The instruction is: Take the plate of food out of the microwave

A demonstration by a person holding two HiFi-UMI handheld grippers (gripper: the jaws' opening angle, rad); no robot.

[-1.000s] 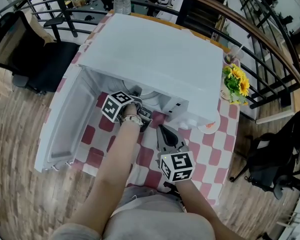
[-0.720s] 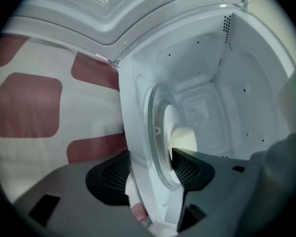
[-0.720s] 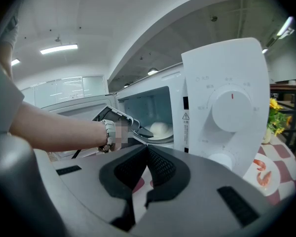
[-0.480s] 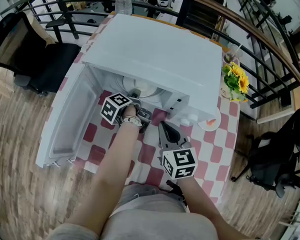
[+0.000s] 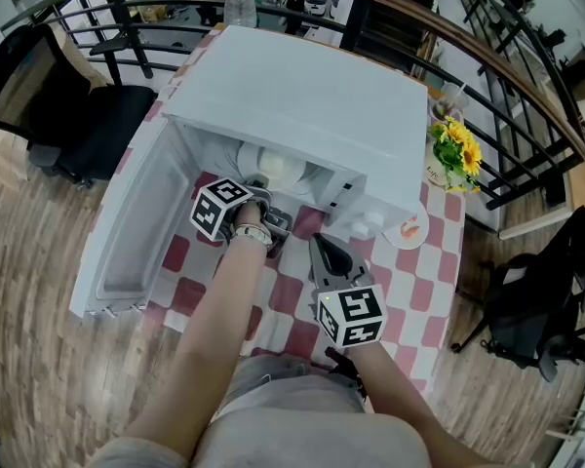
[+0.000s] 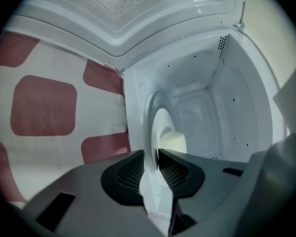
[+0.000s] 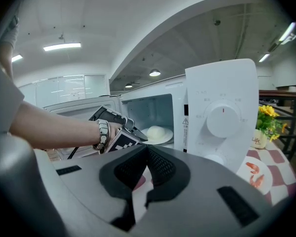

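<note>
Left gripper (image 6: 153,158) pinching the plate (image 5: 276,170) by its rim, inside the microwave (image 5: 302,105).
The plate sits level on the microwave's floor, just inside the open door (image 5: 136,232), face up with a pale dome of food (image 7: 157,131) in its middle. It is round and has no long axis, and its near rim faces out of the opening towards the person. The left jaws have just been closing and now stand narrow, their ribbed pads (image 6: 130,171) pressing on that near rim from either side. The right gripper (image 7: 146,151) hangs over the checked table (image 5: 409,291) in front of the microwave, apart from the plate, its jaws together at the tips with nothing between them.
</note>
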